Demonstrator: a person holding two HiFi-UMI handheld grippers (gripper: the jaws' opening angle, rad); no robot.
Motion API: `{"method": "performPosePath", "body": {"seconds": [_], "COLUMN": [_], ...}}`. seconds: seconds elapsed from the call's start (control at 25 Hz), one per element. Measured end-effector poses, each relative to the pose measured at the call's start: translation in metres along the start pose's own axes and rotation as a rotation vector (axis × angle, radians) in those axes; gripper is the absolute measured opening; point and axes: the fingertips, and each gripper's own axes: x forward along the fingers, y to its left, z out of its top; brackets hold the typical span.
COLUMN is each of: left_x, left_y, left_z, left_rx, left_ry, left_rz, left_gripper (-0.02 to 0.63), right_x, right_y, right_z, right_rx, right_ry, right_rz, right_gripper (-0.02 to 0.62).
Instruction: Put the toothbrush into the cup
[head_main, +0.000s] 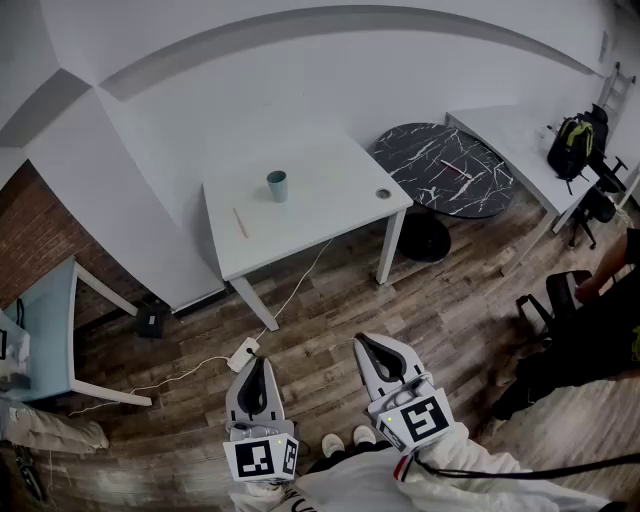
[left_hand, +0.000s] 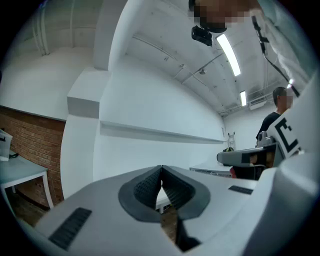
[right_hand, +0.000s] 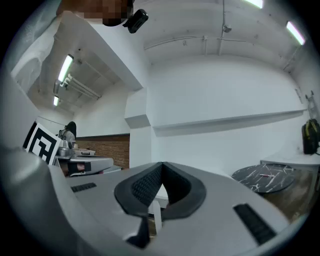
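Closest in, the left gripper (head_main: 256, 366) and the right gripper (head_main: 372, 348) are held side by side over the wooden floor (head_main: 330, 310), both pointing towards the table. In the left gripper view the two dark ribbed pads meet at their tips (left_hand: 161, 173) with nothing between them – closed and empty. The right gripper view shows the same: jaws together at the tip (right_hand: 162, 170), holding nothing.

Just past the left gripper, a white plug block (head_main: 243, 352) lies on the floor, and its cable (head_main: 300, 283) runs up towards the table.

Further on stands the white table (head_main: 320, 215). The toothbrush (head_main: 240, 222) lies flat on it near the left edge – a thin pale stick, well apart from both grippers. The cup (head_main: 277, 185), blue-grey and upright, stands to the right of the toothbrush and a little further back, not touching it. A small round object (head_main: 383, 193) sits near the table's right corner; what it is cannot be made out.

Beyond, to the right, is a round black marble-topped table (head_main: 445, 168), and past that a backpack (head_main: 573, 145) on a white desk
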Motion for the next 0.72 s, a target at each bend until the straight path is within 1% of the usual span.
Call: {"method": "performPosePath", "body": {"seconds": [0.2, 0.44, 0.72], "left_x": [0.001, 0.004, 0.006], "left_y": [-0.007, -0.002, -0.006], "left_z": [0.0, 0.003, 0.002], "left_rx": [0.004, 0.012, 0.017], "left_ry": [-0.001, -0.007, -0.001], "left_rz": [-0.007, 0.01, 0.015], "left_gripper": [0.011, 0.011, 0.011], "right_x": [-0.002, -0.002, -0.005], "right_y": [-0.004, -0.012, -0.021], "right_z": [0.002, 0.004, 0.007], "right_rx": [0.002, 0.0, 0.024], "right_ry": [-0.003, -0.008, -0.025], "right_rz": [-0.005, -0.021, -0.03], "right_gripper": [0.003, 0.003, 0.003]}}
